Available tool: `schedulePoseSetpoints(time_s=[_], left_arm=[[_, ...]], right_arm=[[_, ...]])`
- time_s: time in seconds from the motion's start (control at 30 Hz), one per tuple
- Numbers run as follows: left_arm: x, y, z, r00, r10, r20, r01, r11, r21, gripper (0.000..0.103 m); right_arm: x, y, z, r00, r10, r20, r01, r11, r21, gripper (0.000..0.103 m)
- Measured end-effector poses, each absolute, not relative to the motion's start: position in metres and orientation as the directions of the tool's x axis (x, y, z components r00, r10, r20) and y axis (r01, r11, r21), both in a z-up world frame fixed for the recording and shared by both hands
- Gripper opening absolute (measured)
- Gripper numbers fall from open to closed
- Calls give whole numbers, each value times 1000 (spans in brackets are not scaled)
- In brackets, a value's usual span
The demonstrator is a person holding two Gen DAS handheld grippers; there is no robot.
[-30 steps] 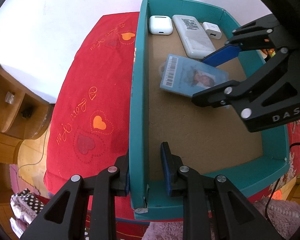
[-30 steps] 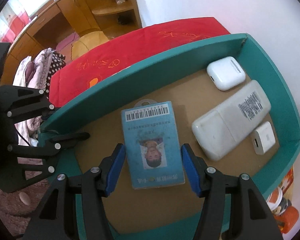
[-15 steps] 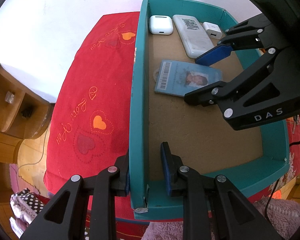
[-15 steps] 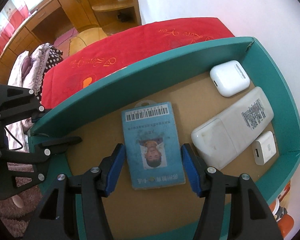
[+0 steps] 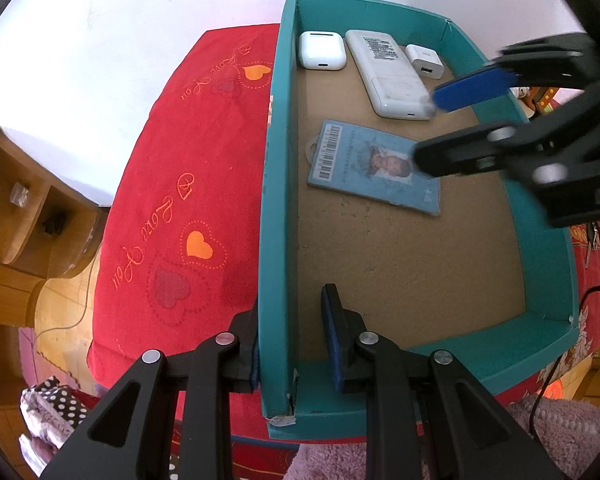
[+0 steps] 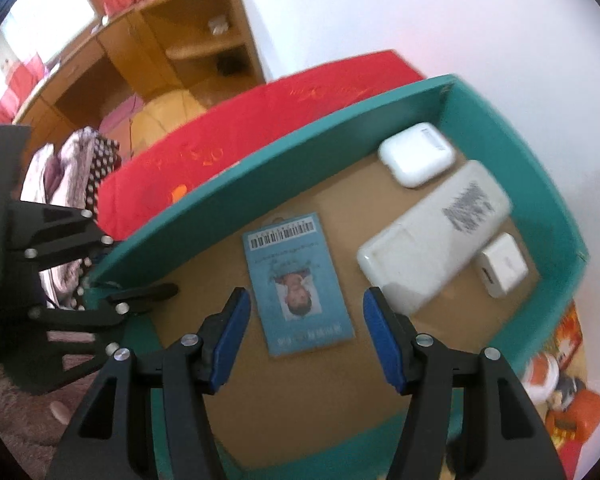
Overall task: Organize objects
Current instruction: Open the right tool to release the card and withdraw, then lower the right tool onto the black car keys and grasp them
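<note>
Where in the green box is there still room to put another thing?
The bare brown floor of the teal cardboard box, between the blue ID card and the left gripper. The far end is crowded.

A teal box (image 5: 278, 208) with a brown cardboard floor is seen at the centre of the frame. A blue ID card (image 5: 374, 168) with a barcode and photo is laid flat mid-floor. A white earbud case (image 5: 322, 50), white power bank (image 5: 388, 74) and white charger (image 5: 424, 61) are lined along the far wall at upper right.
</note>
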State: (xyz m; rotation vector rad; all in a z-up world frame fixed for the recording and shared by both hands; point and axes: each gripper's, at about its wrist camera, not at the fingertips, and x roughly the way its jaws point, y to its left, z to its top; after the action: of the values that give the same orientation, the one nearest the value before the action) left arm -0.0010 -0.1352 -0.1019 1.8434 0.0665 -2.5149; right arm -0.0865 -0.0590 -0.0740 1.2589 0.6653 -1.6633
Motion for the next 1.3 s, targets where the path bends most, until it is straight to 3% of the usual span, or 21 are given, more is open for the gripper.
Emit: schedulePoseSetpoints(time_s=[0.43, 1.3], left_arm=[[-1, -135, -102, -301, 7, -953, 44, -999, -21, 24], [-3, -133, -102, -301, 8, -954, 41, -999, -21, 24]], right_arm=[[-64, 29, -29, -159, -408, -899, 793, -595, 130, 59], [-56, 168, -53, -259, -290, -921, 476, -868, 139, 59]])
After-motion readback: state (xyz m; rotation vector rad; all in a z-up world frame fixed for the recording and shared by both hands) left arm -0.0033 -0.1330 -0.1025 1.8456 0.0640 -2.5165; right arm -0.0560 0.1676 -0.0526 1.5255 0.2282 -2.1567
